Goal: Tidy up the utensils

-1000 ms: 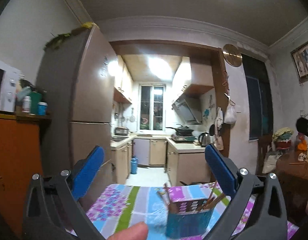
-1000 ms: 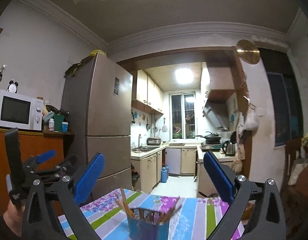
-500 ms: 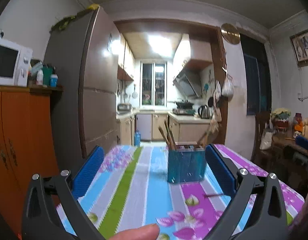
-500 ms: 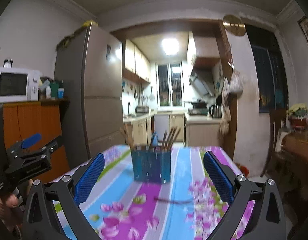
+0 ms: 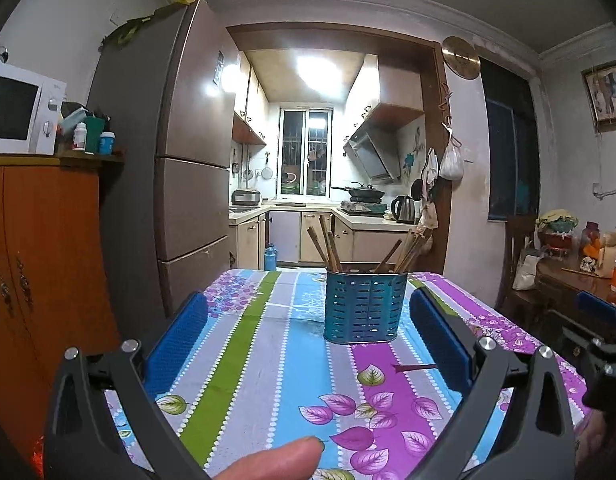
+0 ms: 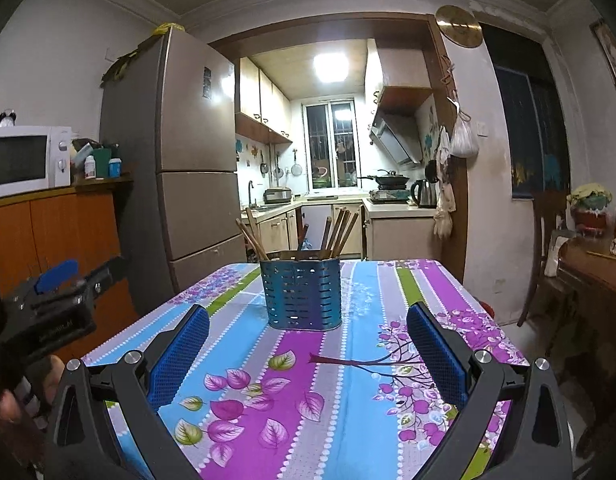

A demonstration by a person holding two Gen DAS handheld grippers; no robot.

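Observation:
A blue perforated utensil holder stands upright on the floral striped tablecloth, with several brown chopsticks sticking out of it. One loose dark chopstick lies flat on the cloth in front of the holder. My left gripper is open and empty, short of the holder. My right gripper is also open and empty, with the loose chopstick lying between its blue pads. The left gripper also shows at the right wrist view's left edge.
A tall fridge and an orange cabinet with a microwave stand to the left. A kitchen lies beyond the table's far edge. A wooden side table with clutter is on the right. A fingertip shows at the bottom.
Both grippers have tilted down and pulled back over the table, so the holder and the loose chopstick have come fully into view. Both stay open.

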